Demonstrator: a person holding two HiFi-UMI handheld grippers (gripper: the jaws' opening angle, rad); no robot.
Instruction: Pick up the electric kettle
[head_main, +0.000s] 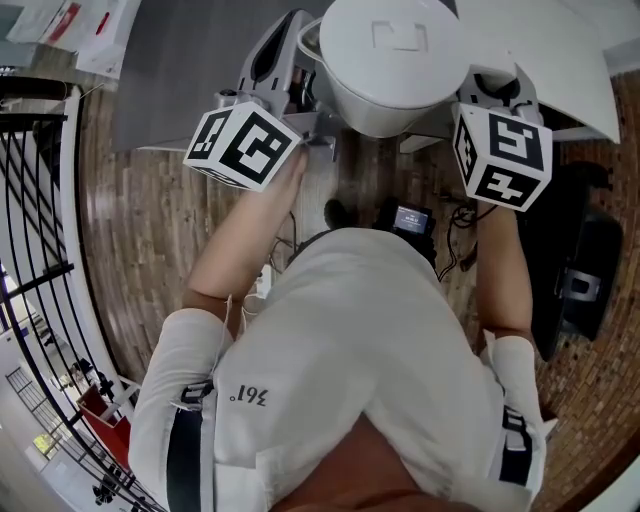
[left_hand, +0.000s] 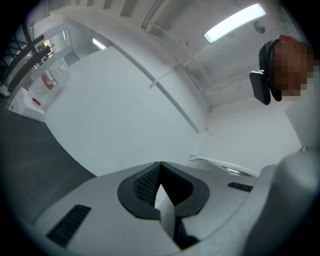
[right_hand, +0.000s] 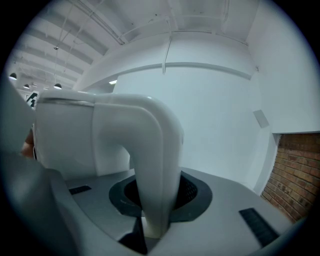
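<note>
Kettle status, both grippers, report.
Right gripper shut on handle of kettle. Left gripper shut, beside the kettle. Kettle lid down. No obstruction seen.

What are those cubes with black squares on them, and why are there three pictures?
A person wears a head camera that looks down: that is the head view. Each hand holds a pinching tool called a gripper, and the patterned cubes are parts of them. The other two pictures come from small cameras riding on the grippers. The right gripper pinches the handle of the white electric kettle. The left gripper sits beside the kettle, its jaws together.
</note>
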